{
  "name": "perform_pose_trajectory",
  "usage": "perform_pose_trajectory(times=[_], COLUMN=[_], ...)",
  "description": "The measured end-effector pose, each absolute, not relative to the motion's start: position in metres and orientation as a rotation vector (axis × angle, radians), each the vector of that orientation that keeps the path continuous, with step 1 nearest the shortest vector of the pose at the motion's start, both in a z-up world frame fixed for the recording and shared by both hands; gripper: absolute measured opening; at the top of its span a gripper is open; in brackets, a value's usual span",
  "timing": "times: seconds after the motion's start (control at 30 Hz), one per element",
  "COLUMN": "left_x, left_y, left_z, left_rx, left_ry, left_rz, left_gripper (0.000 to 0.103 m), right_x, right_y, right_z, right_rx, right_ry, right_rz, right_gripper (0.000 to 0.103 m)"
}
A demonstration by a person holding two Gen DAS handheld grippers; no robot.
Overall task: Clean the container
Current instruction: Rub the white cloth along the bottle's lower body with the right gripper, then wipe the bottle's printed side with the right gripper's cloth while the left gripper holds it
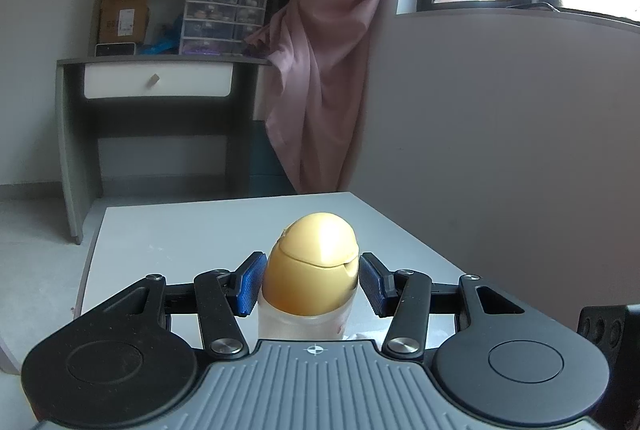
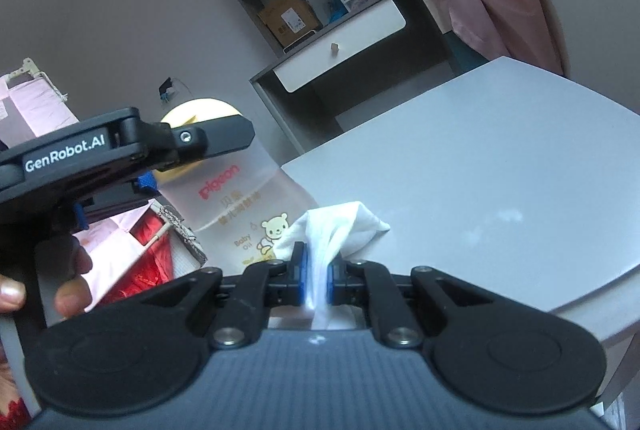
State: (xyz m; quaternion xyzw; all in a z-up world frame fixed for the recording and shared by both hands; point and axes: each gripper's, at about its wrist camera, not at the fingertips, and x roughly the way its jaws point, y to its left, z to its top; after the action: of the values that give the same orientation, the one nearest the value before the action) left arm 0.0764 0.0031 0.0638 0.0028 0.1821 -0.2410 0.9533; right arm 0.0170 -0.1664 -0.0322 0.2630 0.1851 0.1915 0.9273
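A clear baby-oil bottle with a rounded golden cap stands upright between the blue pads of my left gripper, which is shut on it just below the cap. From the right wrist view the same bottle hangs beside the table's near-left corner, with the left gripper clamped on its top. My right gripper is shut on a crumpled white cloth. The cloth's bunched end lies against the lower side of the bottle, by the bear label.
A white table spreads out ahead and to the right. Behind it are a grey desk with a white drawer, a pink curtain and a low wall under a window. A person's hand holds the left gripper; red and pink fabric lies below.
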Motion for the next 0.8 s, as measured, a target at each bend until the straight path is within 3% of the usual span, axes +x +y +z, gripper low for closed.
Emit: perform_pose_trajectory(times=[0.43, 0.8], left_x=[0.073, 0.073], left_y=[0.007, 0.01], left_z=[0.063, 0.064], left_rx=[-0.003, -0.001], left_ry=[0.366, 0.364], left_rz=[-0.49, -0.499], left_gripper=[0.052, 0.052], right_x=[-0.002, 0.019], right_y=[-0.13, -0.115], right_z=[0.008, -0.003], right_rx=[0.5, 0.491], right_ry=[0.256, 0.372], right_rz=[0.465, 0.469], right_gripper=[0.01, 0.01])
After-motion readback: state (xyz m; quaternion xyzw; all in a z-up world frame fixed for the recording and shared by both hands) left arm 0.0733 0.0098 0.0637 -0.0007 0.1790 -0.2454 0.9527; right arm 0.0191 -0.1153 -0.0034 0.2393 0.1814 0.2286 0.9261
